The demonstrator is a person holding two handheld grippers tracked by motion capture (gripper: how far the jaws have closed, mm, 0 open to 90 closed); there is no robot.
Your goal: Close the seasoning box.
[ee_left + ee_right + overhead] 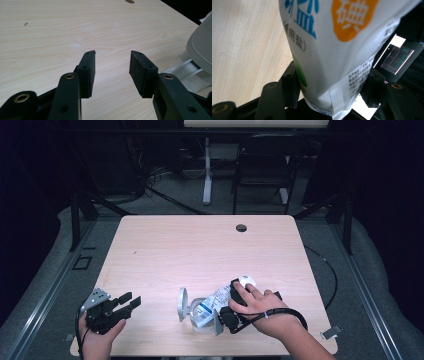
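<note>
The right gripper (235, 301), a black two-jaw tool held in the person's right hand (260, 307), is positioned near the front edge of the pale wood-grain desk (200, 245), right of centre. Its jaws are closed on one end of a white plastic salt bag with blue and orange printing (220, 300). In the right gripper view the salt bag (332, 50) sits directly between the two black fingers (289, 85), one pad against each side of the bag, with the bottom seam of the bag lying down in the throat of the gripper. The other end of the bag extends into a clear plastic container with a pale grey hinged lid (192, 312), which rests on the desk just to the left of the right gripper. The left gripper (125, 304) is near the front-left corner of the desk, well apart from the bag. Its jaws stand wide apart with nothing between the pads (87, 72); bare desk surface shows through the gap.
</note>
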